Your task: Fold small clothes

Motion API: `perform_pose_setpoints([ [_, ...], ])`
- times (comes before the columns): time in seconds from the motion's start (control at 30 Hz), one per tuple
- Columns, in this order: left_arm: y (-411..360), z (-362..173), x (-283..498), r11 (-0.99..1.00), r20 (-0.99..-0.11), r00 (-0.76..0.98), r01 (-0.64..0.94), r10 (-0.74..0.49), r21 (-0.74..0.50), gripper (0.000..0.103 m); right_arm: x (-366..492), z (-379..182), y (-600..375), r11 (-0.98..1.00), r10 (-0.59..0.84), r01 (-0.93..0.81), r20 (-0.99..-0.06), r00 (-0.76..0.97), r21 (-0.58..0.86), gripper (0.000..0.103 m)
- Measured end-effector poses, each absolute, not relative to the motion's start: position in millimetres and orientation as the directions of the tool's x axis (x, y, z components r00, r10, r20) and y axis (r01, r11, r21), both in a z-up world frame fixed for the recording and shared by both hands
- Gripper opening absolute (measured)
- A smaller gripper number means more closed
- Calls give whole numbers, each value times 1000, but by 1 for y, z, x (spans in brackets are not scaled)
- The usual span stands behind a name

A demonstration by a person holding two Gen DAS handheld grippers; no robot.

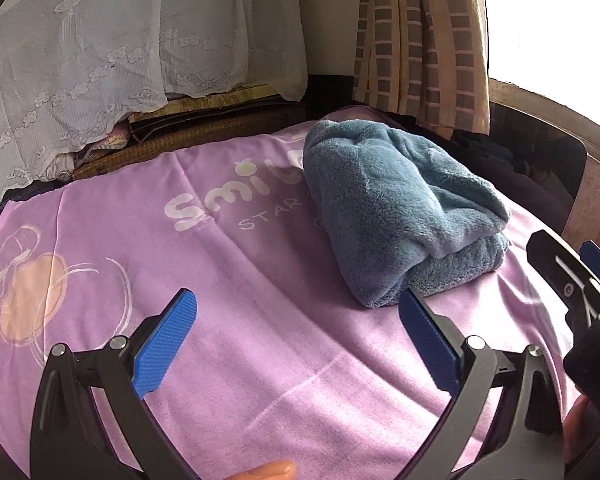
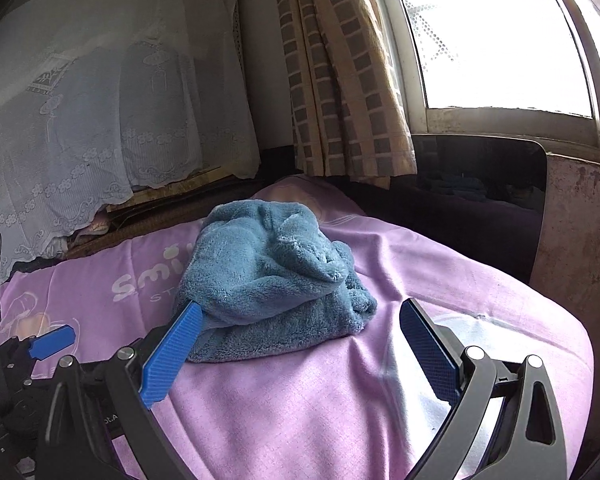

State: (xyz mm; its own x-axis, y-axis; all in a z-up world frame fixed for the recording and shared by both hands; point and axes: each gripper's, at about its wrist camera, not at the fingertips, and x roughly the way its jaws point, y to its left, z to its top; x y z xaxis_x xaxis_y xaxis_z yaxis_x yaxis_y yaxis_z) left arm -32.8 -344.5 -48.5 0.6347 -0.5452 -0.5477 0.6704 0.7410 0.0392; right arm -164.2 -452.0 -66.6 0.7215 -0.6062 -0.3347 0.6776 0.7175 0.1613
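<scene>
A purple printed bedsheet [image 1: 260, 360] is covering the whole working surface, its white "Smi…" lettering running out from under the garment toward 9 o'clock. Behind it, at 11 o'clock, a white lace cover [image 1: 100, 60] is draping over stacked things, and a checked brown curtain [image 2: 340, 80] is hanging at 12 o'clock beside a bright window [image 2: 500, 40].

The blue fleece garment [image 1: 392, 208] is lying folded into a thick bundle on the sheet, sitting at 1 o'clock in the left wrist view and near the centre of the right wrist view [image 2: 272, 280], its folded layers stacking one on another.

The left gripper [image 1: 298, 332] is hovering above bare sheet with its blue fingers spread wide and gripping nothing; its right finger tip is sitting just in front of the bundle's near edge. The right gripper [image 2: 300, 336] is likewise gaping wide and empty, its left finger [image 2: 172, 356] lying against the bundle's near left corner, though whether it is actually touching cannot be told, and its right finger [image 2: 428, 352] is standing apart over the sheet.
</scene>
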Motion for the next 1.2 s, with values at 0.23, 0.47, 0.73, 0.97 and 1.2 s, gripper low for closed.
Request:
perform_pose_setpoints([
  [0.23, -344, -46, -36, 737, -533, 641, 675, -552, 49, 98, -164, -68, -457, 717, -598, 675, -345, 723, 173, 99],
  [0.47, -344, -46, -35, 742, -533, 645, 669, -548, 47, 98, -165, -69, -460, 708, -597, 681, -355, 720, 189, 99],
  [0.73, -344, -46, -31, 744, -540, 642, 666, -544, 43, 98, -161, -71, -461, 703, -594, 686, -377, 710, 185, 99],
  [0.97, -345, -48, -30, 746, -547, 641, 664, -538, 44, 98, -159, -71, -463, 703, -591, 687, -386, 708, 186, 99],
  [1.2, -345, -49, -30, 746, -547, 641, 664, -538, 45, 98, -160, -71, -463, 701, -590, 687, -388, 708, 188, 99],
])
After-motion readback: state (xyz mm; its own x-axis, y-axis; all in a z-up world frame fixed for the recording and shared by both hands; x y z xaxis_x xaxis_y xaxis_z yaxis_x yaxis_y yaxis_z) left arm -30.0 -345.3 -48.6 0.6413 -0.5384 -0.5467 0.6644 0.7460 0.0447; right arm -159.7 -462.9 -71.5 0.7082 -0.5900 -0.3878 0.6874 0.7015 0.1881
